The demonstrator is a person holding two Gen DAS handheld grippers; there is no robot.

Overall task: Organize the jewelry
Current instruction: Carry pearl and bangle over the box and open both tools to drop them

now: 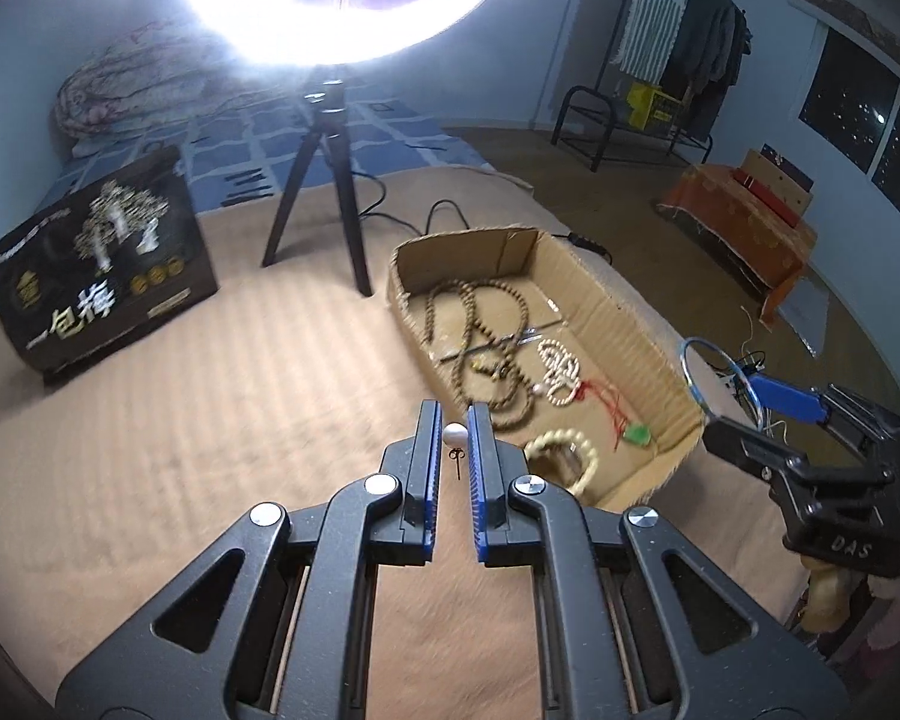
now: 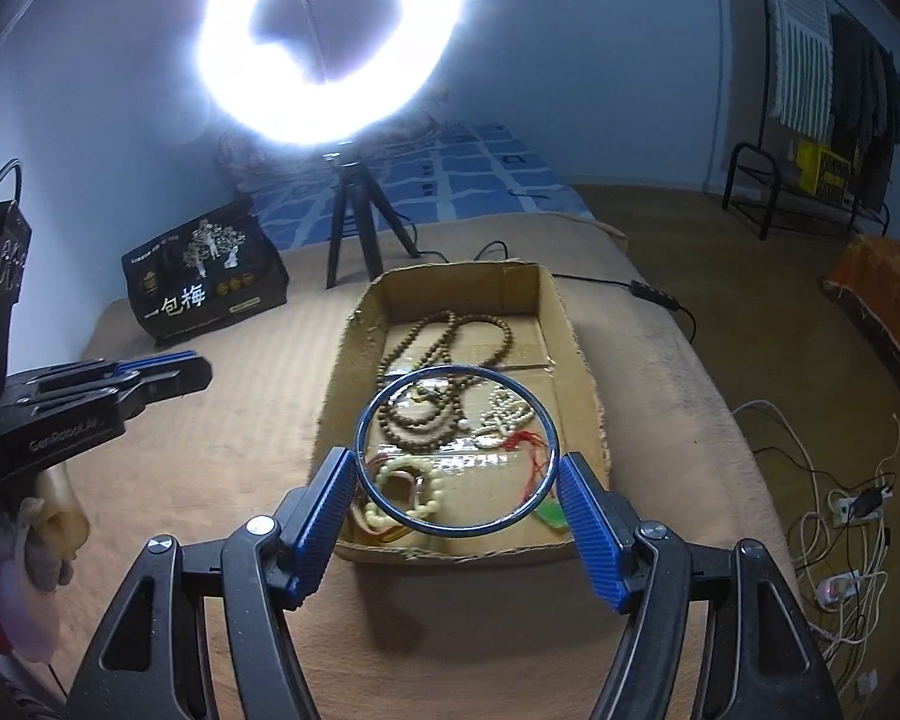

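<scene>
- Nearest in the left wrist view, the left gripper [image 1: 454,420] has its blue pads pressed together on a small pearl earring [image 1: 455,435]: a white bead caught between the tips, its thin brass post hanging below it in the gap.
- Held so, the earring is above the tan blanket [image 1: 210,396], just left of the near left corner of the box [image 1: 642,324].
- Right of it, the right gripper [image 2: 457,468] has its jaws set wide and clamped on a thin blue bangle [image 2: 457,367], a plain round hoop held by its two sides, standing up so the box shows through it.
- Bangle and gripper are above the near end of the box.
- Inside the open, shallow cardboard box lie long brown beads [image 2: 444,348] coiled at the far end, white beads [image 2: 510,411] near the middle right, a cream bracelet [image 2: 414,480] at the near left, and a green pendant [image 2: 555,516] on red cord at the near right.
- Far left on the blanket, a dark bag [image 2: 204,288] with white characters leans upright.
- Between bag and box, a tripod [image 2: 354,222] carries a glaring ring light [image 2: 330,42] that washes out the wall behind it.
- Far right, off the bed, are a clothes rack [image 2: 810,120] and a tangle of white cables [image 2: 840,540] on the floor.
</scene>
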